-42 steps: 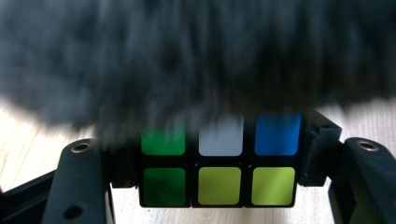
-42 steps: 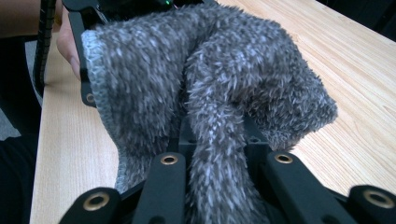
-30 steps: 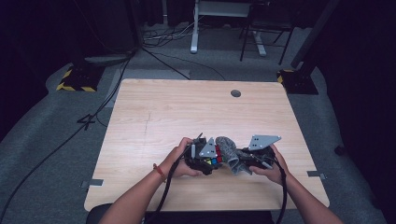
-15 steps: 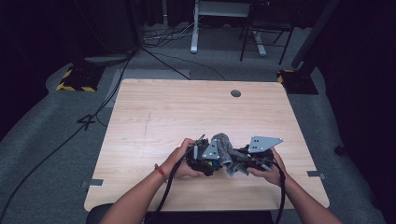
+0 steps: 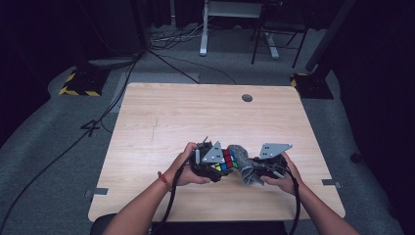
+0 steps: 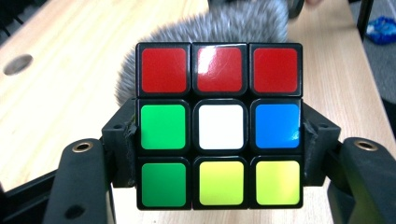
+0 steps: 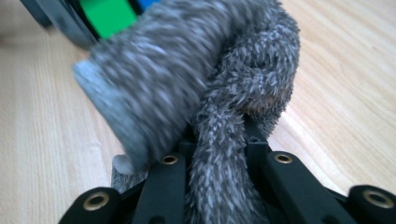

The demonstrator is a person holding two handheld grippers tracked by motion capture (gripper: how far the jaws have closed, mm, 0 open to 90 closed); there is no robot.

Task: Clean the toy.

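Lower centre of high view, just above tabletop [image 5: 161,122]: L gripper [image 5: 215,164] clamped on puzzle cube [image 6: 219,125], jaws pressing its two sides; face w/ red top row, green-white-blue mid row toward its camera. R gripper [image 5: 262,169] closed on fuzzy grey cloth [image 7: 210,93], which touches the cube's far side.

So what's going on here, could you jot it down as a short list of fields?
Setting: wooden table, person seated at its near edge
Left gripper: fingers clamped on a colour cube
Cube face in left gripper view: red top row
Right gripper: shut on a fuzzy grey cloth
Cloth and cube: close together; contact unclear
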